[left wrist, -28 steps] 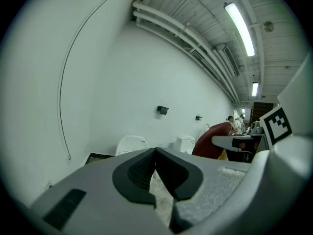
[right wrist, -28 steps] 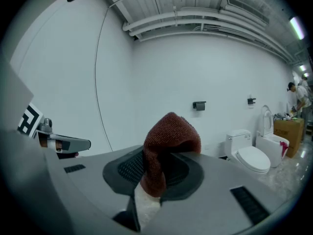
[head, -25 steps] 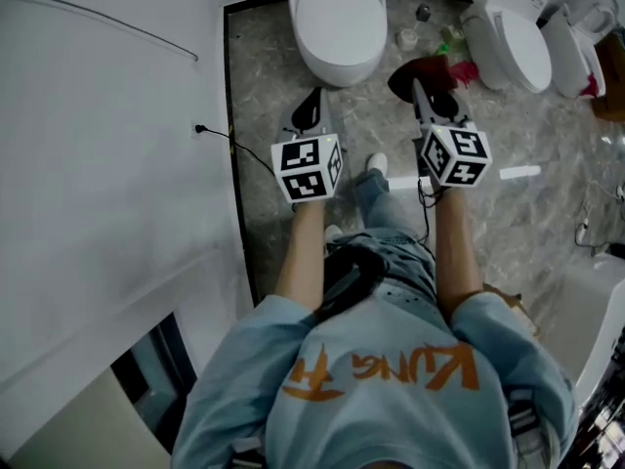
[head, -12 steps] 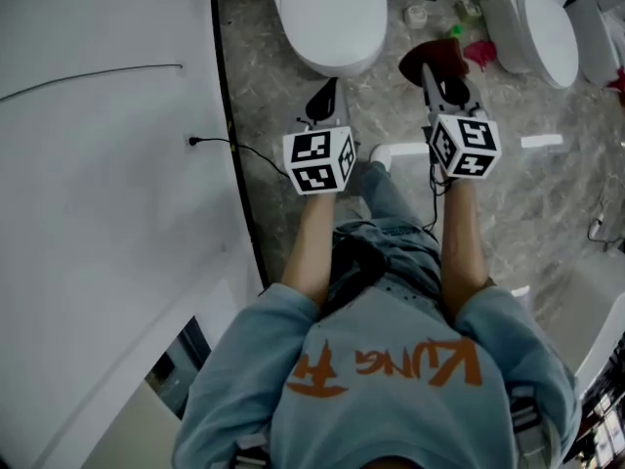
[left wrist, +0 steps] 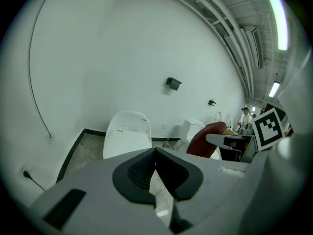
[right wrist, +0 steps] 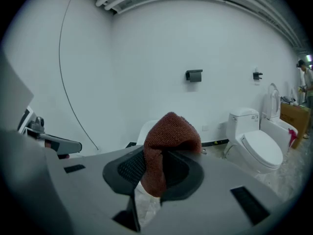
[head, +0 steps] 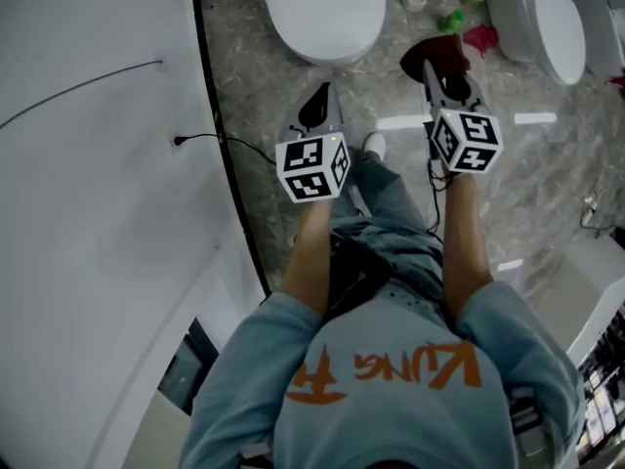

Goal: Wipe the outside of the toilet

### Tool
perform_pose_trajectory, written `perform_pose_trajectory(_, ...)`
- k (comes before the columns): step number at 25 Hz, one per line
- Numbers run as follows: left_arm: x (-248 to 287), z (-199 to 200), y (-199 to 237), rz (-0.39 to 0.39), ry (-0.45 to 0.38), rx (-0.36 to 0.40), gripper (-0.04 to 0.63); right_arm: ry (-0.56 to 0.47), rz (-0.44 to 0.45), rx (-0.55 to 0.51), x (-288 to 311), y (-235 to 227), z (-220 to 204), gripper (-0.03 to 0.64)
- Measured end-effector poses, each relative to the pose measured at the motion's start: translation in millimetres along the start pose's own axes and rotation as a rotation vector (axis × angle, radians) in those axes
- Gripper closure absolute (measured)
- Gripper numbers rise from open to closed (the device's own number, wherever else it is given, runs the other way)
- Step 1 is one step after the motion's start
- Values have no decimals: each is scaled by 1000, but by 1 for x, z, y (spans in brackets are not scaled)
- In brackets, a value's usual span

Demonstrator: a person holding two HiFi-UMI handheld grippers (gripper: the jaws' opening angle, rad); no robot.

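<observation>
A white toilet (head: 322,8) with its lid down stands at the top of the head view, against the wall. My left gripper (head: 314,110) hovers over the marble floor just short of its front; the jaws are shut and hold nothing. My right gripper (head: 441,66) is to the toilet's right, shut on a dark red cloth (head: 437,55). The cloth (right wrist: 167,143) drapes over the jaws in the right gripper view and hides most of the toilet (right wrist: 145,129). In the left gripper view the toilet (left wrist: 126,133) lies ahead of my left gripper (left wrist: 155,153).
A second toilet (head: 547,27) stands to the right, with small bottles (head: 444,13) on the floor between. A white wall (head: 98,213) with a cable and plug (head: 176,142) borders the left. A white fixture (head: 586,291) sits at lower right. The person's shoe (head: 374,145) is between the grippers.
The toilet has slid toward the top edge of the head view and the wall edge has shifted left. Both grippers keep their spacing, the cloth still held in the right one.
</observation>
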State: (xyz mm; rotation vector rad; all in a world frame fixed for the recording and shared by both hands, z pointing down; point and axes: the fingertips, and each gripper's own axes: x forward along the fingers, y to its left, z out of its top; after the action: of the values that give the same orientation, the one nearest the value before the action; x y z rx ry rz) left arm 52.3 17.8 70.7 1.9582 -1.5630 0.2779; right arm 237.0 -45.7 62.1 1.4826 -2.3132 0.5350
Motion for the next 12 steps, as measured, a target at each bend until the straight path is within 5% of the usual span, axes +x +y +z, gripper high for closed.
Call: perform_pose_trajectory(12, 46, -87, 21, 2, 138, -86, 601, 135, 4, -26, 43, -7, -93, 538)
